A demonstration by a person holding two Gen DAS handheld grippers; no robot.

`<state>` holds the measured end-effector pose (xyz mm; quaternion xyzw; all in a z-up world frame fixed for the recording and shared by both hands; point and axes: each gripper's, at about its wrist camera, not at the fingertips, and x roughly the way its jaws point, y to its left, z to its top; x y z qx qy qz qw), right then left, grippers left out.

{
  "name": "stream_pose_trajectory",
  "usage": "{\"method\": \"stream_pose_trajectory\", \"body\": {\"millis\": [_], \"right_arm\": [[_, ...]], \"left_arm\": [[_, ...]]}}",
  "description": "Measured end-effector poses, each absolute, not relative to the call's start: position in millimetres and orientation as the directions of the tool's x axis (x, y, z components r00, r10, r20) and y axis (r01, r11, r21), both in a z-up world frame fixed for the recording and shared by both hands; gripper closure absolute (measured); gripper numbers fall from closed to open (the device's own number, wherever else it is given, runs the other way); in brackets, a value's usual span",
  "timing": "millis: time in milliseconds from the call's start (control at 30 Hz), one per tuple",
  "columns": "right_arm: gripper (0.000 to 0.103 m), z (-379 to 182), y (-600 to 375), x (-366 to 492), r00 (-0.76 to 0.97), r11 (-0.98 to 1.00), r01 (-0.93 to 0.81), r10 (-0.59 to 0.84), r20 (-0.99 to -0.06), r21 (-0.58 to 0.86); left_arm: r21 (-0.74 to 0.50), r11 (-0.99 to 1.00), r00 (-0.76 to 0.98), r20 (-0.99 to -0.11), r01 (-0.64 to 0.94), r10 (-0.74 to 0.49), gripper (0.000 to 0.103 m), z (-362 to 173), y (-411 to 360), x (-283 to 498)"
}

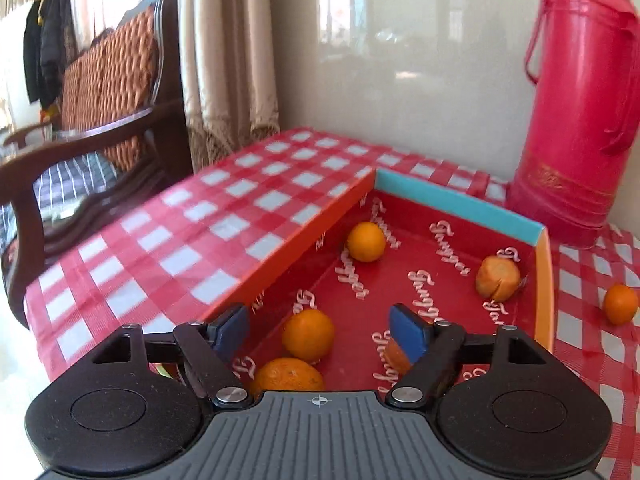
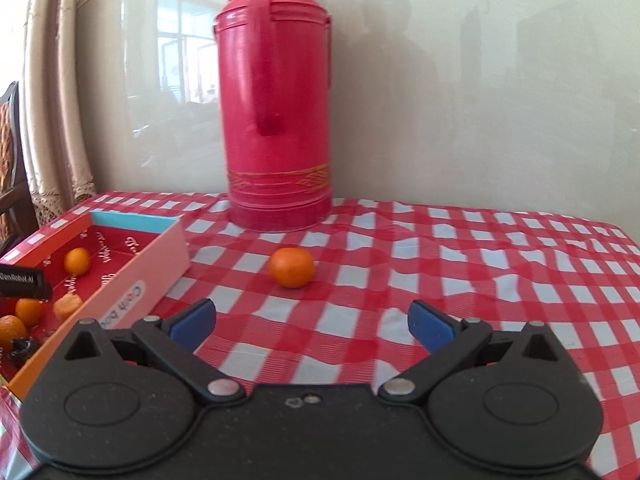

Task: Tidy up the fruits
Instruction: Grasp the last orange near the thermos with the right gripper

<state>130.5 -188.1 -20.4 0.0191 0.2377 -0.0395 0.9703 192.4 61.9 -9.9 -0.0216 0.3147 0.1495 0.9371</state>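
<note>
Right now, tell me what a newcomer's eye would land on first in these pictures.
The tall red thermos stands at the back of the red-checked tablecloth, against the wall. Left of it lies an open red box with several oranges inside. One lone orange sits outside on the cloth, ahead of the open right claw.

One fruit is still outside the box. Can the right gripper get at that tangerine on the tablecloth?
Probably yes. The right gripper is open and faces the tangerine, with only bare checked tablecloth between them; the box and thermos stand aside.
</note>
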Motion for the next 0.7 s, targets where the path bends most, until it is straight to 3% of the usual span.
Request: {"method": "stream_pose_trajectory", "body": {"millis": [233,467,700], "right_arm": [[0.006,-24.7,-176.5,145.8,0.875,0.998,0.062,-0.045,-0.483,0.019],[0.006,-28.8,-188.8,189.9,0.841,0.992,0.078,-0.014,-0.541,0.096],[0.025,-36.0,-192.6,241.1,0.803,0.992,0.100,-0.036,-0.595,0.076]], "left_arm": [[0.127,0.947,0.828,-0.460,-0.295,0.319,0.007,18.1,72.5,143.9],[0.172,0.904,0.831,-0.358,-0.390,0.427,0.003,18.6,95.6,124.8],[0.120,0.888,0.804,-0.384,-0.443,0.453,0.003,16.9,126.6,128.2]]}}
